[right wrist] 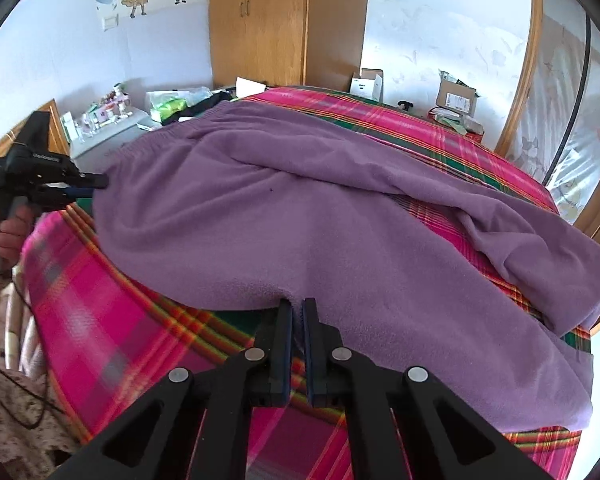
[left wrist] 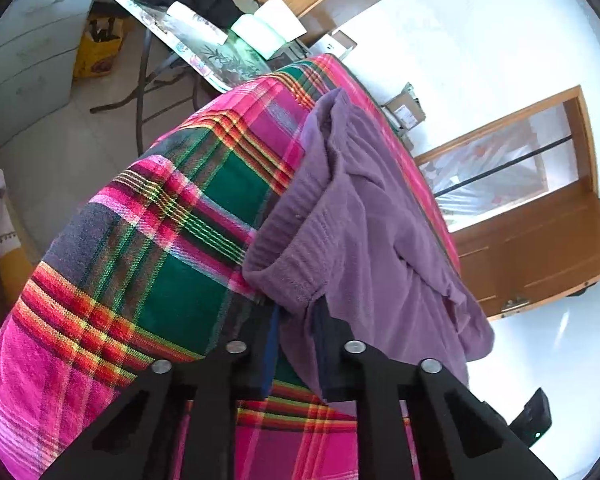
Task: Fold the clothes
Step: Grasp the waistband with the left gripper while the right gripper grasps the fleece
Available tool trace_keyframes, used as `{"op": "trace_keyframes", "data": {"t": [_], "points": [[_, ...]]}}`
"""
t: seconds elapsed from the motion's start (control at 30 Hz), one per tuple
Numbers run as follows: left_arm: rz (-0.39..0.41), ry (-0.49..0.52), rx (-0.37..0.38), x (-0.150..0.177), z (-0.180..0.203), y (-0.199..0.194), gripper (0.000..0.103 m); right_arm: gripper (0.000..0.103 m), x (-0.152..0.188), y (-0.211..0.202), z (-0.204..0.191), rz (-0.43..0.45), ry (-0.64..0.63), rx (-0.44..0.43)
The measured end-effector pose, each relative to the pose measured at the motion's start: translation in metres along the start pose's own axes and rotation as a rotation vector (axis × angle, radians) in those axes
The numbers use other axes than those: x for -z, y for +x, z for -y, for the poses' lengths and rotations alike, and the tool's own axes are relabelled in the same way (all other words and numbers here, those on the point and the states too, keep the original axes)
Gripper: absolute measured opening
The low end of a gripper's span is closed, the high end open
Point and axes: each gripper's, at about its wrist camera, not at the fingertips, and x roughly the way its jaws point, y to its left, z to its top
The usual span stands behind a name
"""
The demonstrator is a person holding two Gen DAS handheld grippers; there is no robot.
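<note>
Purple fleece trousers [right wrist: 300, 216] spread on plaid blanket [right wrist: 100, 320], waistband pinched by left gripper [left wrist: 296, 320] — lower centre, crotch edge clamped by right gripper [right wrist: 297, 306] — jaws pressed together.

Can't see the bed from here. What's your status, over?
Left gripper and right gripper both shut on purple trousers. Trousers spread on plaid blanket. Nothing in the way.

legible text: honestly none that I can make out
left claw [right wrist: 100, 184] body: a pale printed word, too blurry to read
cardboard box [right wrist: 456, 100]: white shipping label, print too small
yellow bag [left wrist: 98, 50]: red markings, can't read them either
</note>
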Motion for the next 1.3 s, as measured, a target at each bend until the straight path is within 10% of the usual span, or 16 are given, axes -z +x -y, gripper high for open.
{"op": "trace_keyframes", "data": {"t": [1.3], "points": [[0.049, 0.001, -0.071, 0.022, -0.026, -0.048, 0.009, 0.005, 0.024, -0.017, -0.009, -0.173, 0.051, -0.243]]}}
